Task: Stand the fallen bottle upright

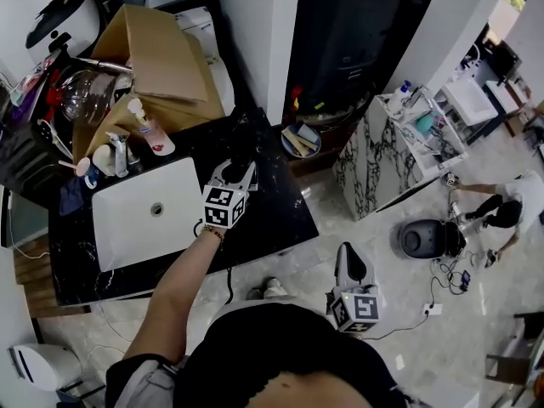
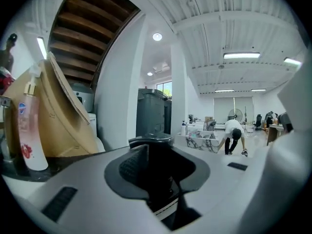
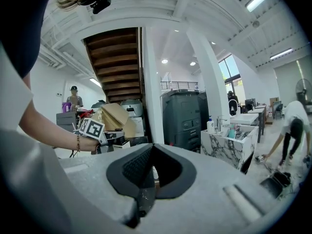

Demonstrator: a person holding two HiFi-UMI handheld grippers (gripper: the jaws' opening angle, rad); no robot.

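A dark bottle [image 2: 158, 179] with a black cap and a pale band stands upright between the jaws of my left gripper [image 2: 161, 194], whose pads press on its sides. In the head view my left gripper [image 1: 239, 165] reaches over the black counter [image 1: 272, 211], just right of the white sink [image 1: 115, 228]. The bottle is hard to tell from the dark counter there, and its base is hidden. My right gripper [image 1: 348, 252] hangs low beside the person's body, off the counter. In its own view the right gripper [image 3: 146, 191] has its jaws together with nothing between them.
A pink pump bottle [image 1: 151, 131] and a faucet [image 1: 118, 153] stand behind the sink, next to a cardboard box [image 1: 161, 58]. Clutter crowds the counter's far left. A marble-patterned stand [image 1: 382, 155] is at the right, and a person [image 1: 501, 206] bends over on the floor.
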